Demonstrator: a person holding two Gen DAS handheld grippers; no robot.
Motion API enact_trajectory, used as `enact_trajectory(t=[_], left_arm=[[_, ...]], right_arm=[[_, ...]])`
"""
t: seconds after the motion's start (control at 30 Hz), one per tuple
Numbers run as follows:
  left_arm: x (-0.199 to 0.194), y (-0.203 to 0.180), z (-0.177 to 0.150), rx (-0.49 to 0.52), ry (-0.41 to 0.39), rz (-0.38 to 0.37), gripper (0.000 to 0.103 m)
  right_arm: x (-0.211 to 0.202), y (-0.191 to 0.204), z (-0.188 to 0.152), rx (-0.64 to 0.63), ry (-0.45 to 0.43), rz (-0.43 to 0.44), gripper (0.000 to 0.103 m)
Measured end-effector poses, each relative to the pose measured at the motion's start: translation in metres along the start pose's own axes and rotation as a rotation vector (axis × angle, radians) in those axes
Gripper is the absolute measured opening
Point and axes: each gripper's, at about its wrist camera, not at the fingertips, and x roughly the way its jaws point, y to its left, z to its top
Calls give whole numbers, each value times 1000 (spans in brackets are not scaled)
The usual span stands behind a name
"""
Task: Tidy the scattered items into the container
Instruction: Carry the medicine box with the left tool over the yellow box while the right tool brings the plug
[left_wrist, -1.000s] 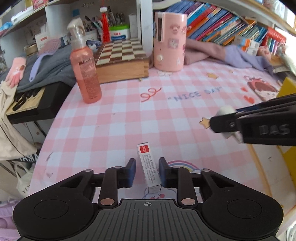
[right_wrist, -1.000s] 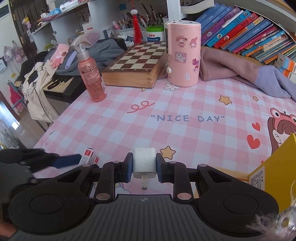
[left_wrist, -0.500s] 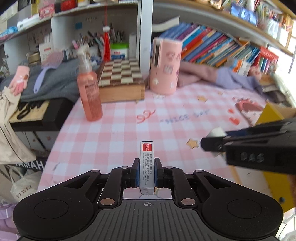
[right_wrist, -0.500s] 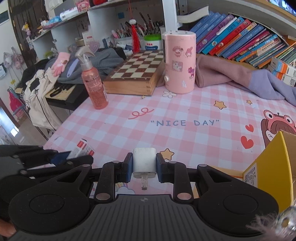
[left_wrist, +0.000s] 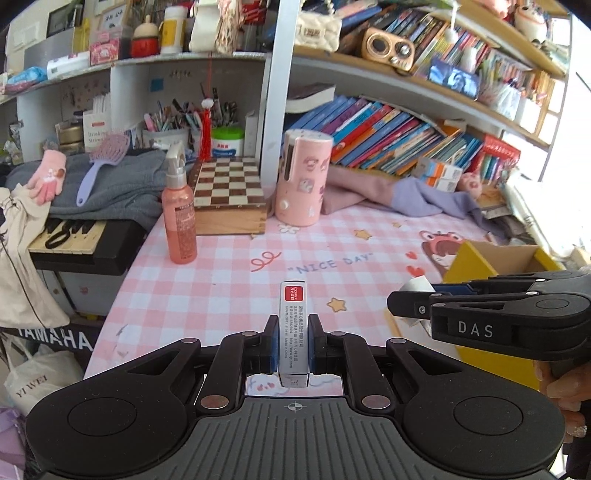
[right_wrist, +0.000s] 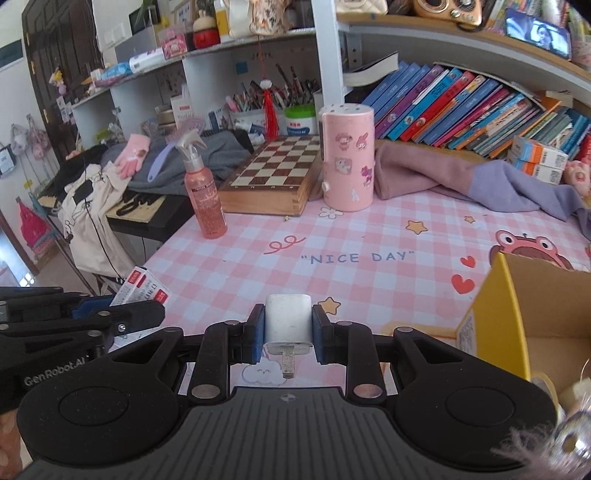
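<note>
My left gripper (left_wrist: 292, 345) is shut on a small white box with red ends (left_wrist: 293, 328) and holds it above the pink checked table mat. The box also shows in the right wrist view (right_wrist: 146, 290), at the left. My right gripper (right_wrist: 288, 328) is shut on a white plug charger (right_wrist: 288, 325), prongs pointing down. It shows in the left wrist view (left_wrist: 415, 306) at the right. The open yellow cardboard box (left_wrist: 491, 254) stands at the table's right side, just behind the right gripper; it also shows in the right wrist view (right_wrist: 517, 306).
A pink spray bottle (left_wrist: 180, 218) stands at the left. A wooden chessboard box (left_wrist: 229, 195) and a pink cylinder (left_wrist: 303, 177) stand at the back. Pink and purple cloth (left_wrist: 406, 192) lies below the bookshelf. A keyboard (left_wrist: 81, 236) sits off the table's left edge.
My left gripper closed on the small box and lifted it off the mat. Both grippers have risen, and the yellow box has come further into view.
</note>
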Motion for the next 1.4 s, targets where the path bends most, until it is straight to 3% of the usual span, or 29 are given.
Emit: enact_trajectory(t=[0.37,0.83,1.4], left_arm=[[-48,-17,-17,48,-36,-54,13],[-92,-28,-59,79,3,-122,13],[-114,-68,-85,214,39,-299,13]], right_arm=[[-53,14,-34,32,-29,-9,24],[-105,38,-93,85,-12,-50,24],[-169,35,-154,247,-45,-223,24]])
